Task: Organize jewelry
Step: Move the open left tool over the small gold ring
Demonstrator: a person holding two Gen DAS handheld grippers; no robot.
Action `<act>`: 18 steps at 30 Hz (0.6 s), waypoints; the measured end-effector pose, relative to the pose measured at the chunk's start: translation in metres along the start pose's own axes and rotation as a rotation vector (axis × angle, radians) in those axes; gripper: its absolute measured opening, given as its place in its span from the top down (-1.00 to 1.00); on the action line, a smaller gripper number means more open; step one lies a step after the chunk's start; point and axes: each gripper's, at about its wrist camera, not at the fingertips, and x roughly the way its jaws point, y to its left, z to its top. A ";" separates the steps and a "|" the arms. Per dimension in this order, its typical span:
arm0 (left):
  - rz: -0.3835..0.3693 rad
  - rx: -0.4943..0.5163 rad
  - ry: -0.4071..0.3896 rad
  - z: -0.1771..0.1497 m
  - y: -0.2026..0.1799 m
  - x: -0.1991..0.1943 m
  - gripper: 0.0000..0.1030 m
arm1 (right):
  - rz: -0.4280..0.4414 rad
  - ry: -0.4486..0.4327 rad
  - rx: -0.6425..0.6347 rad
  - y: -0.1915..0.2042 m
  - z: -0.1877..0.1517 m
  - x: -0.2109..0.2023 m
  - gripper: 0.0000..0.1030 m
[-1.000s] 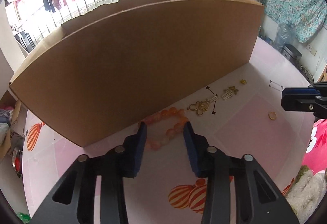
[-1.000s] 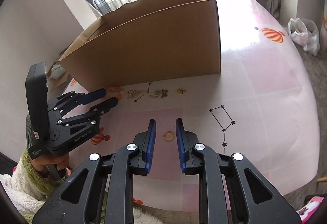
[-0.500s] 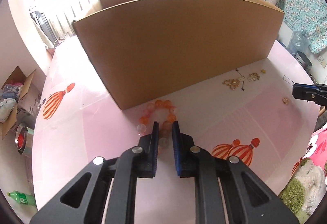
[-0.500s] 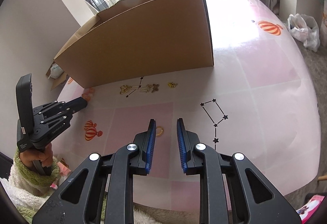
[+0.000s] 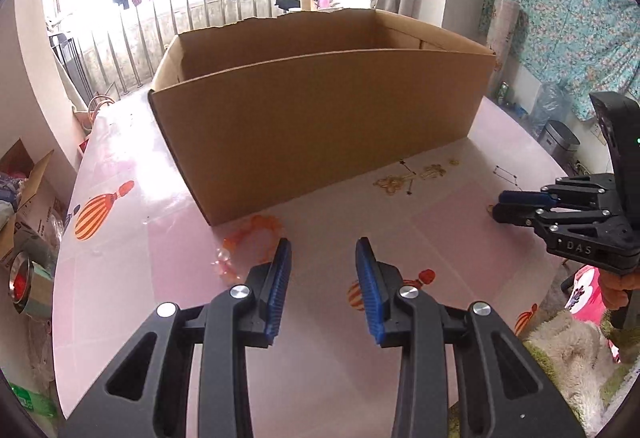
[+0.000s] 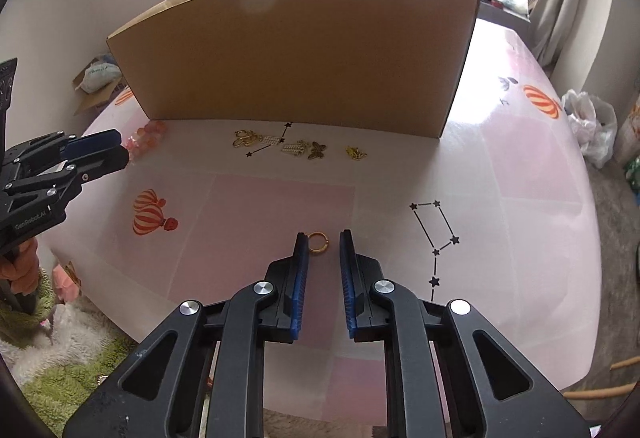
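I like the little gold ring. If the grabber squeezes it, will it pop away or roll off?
It might skid. The gold ring is thin, lies flat on the smooth glossy table, and gives the blue pads little to grip. It probably won't roll while flat, only if tipped on edge. It looks stiff and light, so the right tool, whose jaws have just been closing around it, should lift it easily.

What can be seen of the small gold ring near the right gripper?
The gold ring is a thin, shiny metal band with a small bump on its lower right. It lies flat on a pink square of the tablecloth, just past the tips of the right gripper, between the two fingers. Neither blue pad visibly presses on it.
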 end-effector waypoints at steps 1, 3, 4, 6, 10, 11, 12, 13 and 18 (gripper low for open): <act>-0.010 0.000 0.003 -0.002 -0.004 0.001 0.37 | 0.008 0.000 -0.007 0.002 0.002 0.002 0.83; -0.031 0.002 0.009 -0.004 -0.005 0.002 0.37 | 0.029 -0.003 -0.006 0.006 0.005 0.005 0.84; -0.033 0.008 0.011 -0.005 -0.007 0.003 0.37 | 0.036 -0.006 -0.007 0.008 0.006 0.007 0.84; -0.037 0.016 0.016 -0.007 -0.013 0.007 0.37 | 0.050 -0.011 -0.015 0.014 0.009 0.010 0.84; -0.053 0.022 0.029 -0.014 -0.017 0.010 0.37 | 0.088 -0.022 -0.035 0.029 0.016 0.018 0.84; -0.054 0.023 0.030 -0.015 -0.017 0.010 0.37 | 0.107 -0.023 -0.034 0.032 0.019 0.020 0.84; -0.055 0.023 0.030 -0.016 -0.018 0.010 0.37 | 0.128 -0.024 -0.030 0.034 0.021 0.023 0.84; -0.058 0.023 0.028 -0.016 -0.018 0.011 0.37 | 0.154 -0.024 -0.024 0.036 0.024 0.026 0.84; -0.063 0.018 0.025 -0.017 -0.016 0.014 0.37 | 0.289 -0.009 0.021 0.045 0.031 0.038 0.84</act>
